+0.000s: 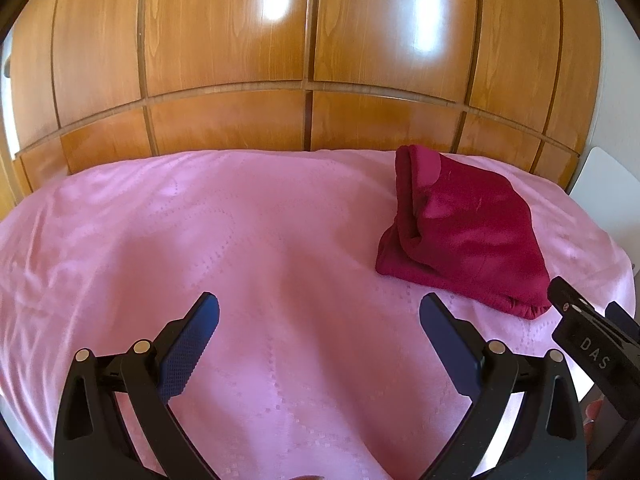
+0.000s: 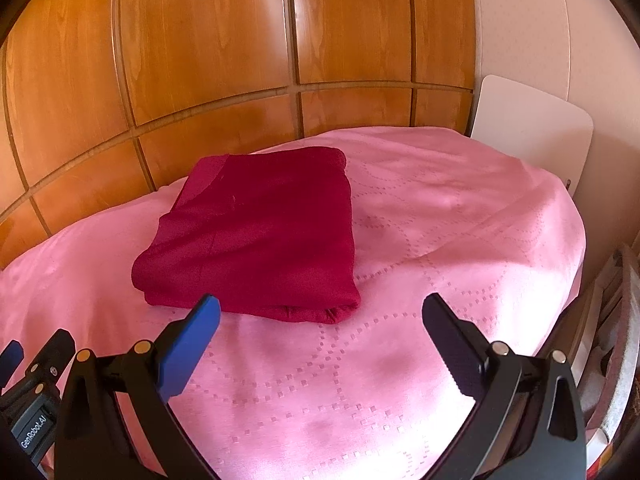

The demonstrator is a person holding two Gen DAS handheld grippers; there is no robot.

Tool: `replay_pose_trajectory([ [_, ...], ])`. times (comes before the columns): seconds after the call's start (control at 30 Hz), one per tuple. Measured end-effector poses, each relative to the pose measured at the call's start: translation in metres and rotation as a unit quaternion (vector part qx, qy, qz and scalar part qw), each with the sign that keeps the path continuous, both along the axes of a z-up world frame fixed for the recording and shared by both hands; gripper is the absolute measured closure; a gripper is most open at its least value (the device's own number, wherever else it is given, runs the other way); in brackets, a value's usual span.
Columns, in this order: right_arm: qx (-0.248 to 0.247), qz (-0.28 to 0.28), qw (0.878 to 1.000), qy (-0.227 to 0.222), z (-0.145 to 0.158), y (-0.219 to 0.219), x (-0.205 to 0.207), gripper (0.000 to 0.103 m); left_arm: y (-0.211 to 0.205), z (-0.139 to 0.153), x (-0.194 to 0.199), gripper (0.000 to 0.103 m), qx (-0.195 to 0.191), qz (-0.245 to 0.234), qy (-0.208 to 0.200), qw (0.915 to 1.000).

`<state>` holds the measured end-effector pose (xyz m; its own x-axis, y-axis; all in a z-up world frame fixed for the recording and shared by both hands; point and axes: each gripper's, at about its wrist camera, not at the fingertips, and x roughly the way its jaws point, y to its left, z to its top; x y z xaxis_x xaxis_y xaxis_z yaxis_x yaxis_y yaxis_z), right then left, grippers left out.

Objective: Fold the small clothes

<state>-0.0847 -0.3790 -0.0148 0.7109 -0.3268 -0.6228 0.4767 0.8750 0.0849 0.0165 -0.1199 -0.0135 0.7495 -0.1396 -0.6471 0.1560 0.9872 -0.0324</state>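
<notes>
wardrobe (image 1: 308, 52) of wood panels stood behind the bed (image 1: 240, 240), which carried a pink spread. a white board (image 2: 528, 128) stood at the bed's far right corner.

garment (image 2: 256, 232), dark red, lay on the bed already folded into a thick, roughly square pad, at the far side near the wardrobe. its long axis could not be fixed with certainty; in the right wrist view it ran away from the camera, the layered edge nearest.

right gripper (image 2: 320, 320) was held spread wide, holding nothing, with the garment just ahead and slightly to its left, its left finger tip overlapping the near edge in view. left gripper (image 1: 320, 320) was likewise spread and empty, over bare spread, the garment well off to its right.

judgement: the right gripper was the nearer; any further fold or shift would start from the near edge.
</notes>
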Motion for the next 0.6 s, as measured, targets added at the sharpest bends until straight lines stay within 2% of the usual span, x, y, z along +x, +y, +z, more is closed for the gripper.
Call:
replay_pose_trajectory([
  [0.47, 0.002, 0.005, 1.0, 0.0, -0.0011, -0.0006, 0.002, 0.002, -0.0032, -0.0034, 0.0027, 0.004, -0.004, -0.008, 0.015, 0.9998],
  [0.6, 0.003, 0.008, 1.0, 0.004, -0.0033, 0.0002, 0.0038, 0.002, -0.0046, -0.006, 0.003, 0.004, 0.007, -0.006, 0.012, 0.9999],
])
